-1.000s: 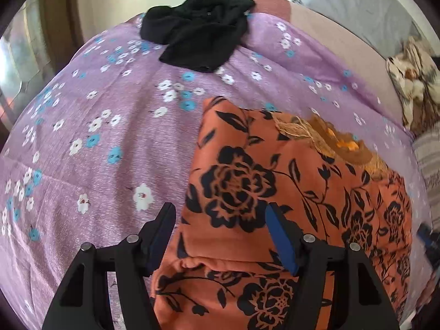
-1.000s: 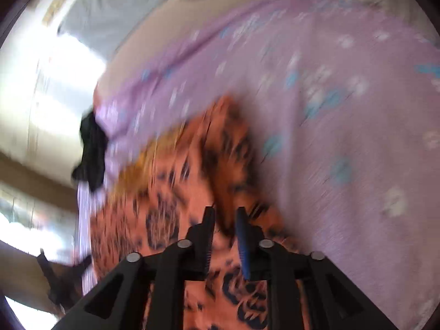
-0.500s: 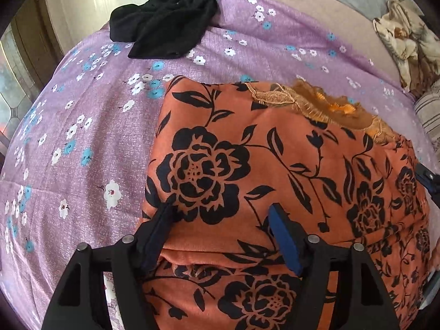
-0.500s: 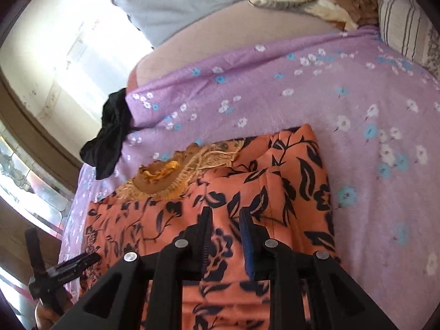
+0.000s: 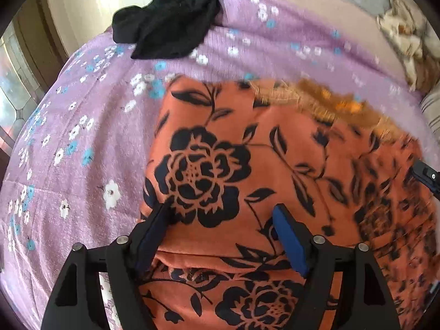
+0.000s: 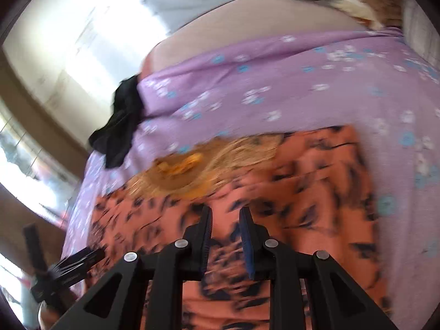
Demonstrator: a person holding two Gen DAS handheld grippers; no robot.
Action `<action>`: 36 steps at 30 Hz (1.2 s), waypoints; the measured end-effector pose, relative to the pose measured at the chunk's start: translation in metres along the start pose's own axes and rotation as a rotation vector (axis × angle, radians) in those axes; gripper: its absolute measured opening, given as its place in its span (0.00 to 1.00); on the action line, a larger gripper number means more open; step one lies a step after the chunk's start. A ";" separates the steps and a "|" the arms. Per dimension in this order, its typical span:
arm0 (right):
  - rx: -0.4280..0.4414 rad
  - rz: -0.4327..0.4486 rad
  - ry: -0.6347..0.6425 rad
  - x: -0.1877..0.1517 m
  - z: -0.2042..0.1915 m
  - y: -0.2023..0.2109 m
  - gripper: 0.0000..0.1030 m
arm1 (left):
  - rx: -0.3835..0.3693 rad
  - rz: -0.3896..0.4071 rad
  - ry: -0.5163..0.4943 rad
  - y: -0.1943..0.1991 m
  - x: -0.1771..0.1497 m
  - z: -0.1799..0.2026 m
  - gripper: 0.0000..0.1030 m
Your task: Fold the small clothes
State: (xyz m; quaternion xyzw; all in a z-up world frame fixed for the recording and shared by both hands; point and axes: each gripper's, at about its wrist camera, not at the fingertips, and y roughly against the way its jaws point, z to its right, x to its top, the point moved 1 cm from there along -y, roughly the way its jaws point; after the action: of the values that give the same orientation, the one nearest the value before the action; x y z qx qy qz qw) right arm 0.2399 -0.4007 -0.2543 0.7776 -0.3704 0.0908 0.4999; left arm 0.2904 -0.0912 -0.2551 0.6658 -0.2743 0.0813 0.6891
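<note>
Because the orange floral garment (image 5: 247, 181) is thin, limp cloth, it looks light and floppy, likely to sag, slide and crease wherever it is lifted, so a hold on a hem or a folded corner, with both layers pinched, seems wiser than a grab mid-panel. It lies spread on the purple flowered bedsheet (image 5: 82, 143), already doubled over along its near edge, its gold embroidered neckline (image 5: 316, 101) at the far side. The left gripper (image 5: 222, 220) hangs over that near fold, its jaws opening wide with cloth beneath but nothing pinched. The right gripper (image 6: 225, 220) has its jaws nearly together over the fabric; whether cloth is caught between them I cannot tell. A black garment (image 5: 170, 27) waits well apart near the bed's far edge.
</note>
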 end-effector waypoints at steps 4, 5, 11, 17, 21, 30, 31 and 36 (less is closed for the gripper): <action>-0.059 -0.086 0.060 -0.015 -0.012 -0.021 0.22 | 0.011 0.003 -0.004 0.002 0.002 0.001 0.80; -0.051 -0.083 0.060 -0.013 -0.014 -0.018 0.22 | 0.003 0.009 0.007 0.004 0.003 -0.001 0.80; -0.074 0.041 -0.030 0.005 0.009 0.005 0.22 | 0.025 0.070 0.135 0.016 0.014 -0.037 0.80; -0.123 0.024 -0.140 0.012 0.048 -0.008 0.22 | 0.041 -0.015 0.228 -0.006 0.011 -0.055 0.80; -0.099 0.046 -0.055 0.014 0.023 0.000 0.24 | 0.045 0.026 0.136 0.006 0.012 -0.034 0.80; -0.004 -0.078 0.105 -0.015 -0.033 -0.033 0.24 | 0.060 0.026 -0.014 0.003 0.005 0.000 0.80; -0.005 -0.083 0.119 -0.014 -0.035 -0.031 0.27 | 0.062 0.029 -0.015 0.004 0.004 0.000 0.80; 0.007 -0.149 0.042 -0.016 -0.027 -0.024 0.27 | 0.059 0.035 -0.018 0.004 0.003 0.001 0.80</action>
State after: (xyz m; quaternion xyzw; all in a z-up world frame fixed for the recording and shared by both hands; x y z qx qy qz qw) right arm 0.2505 -0.3645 -0.2665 0.8026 -0.3009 0.0709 0.5102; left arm 0.2904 -0.0923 -0.2502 0.6816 -0.2899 0.0954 0.6651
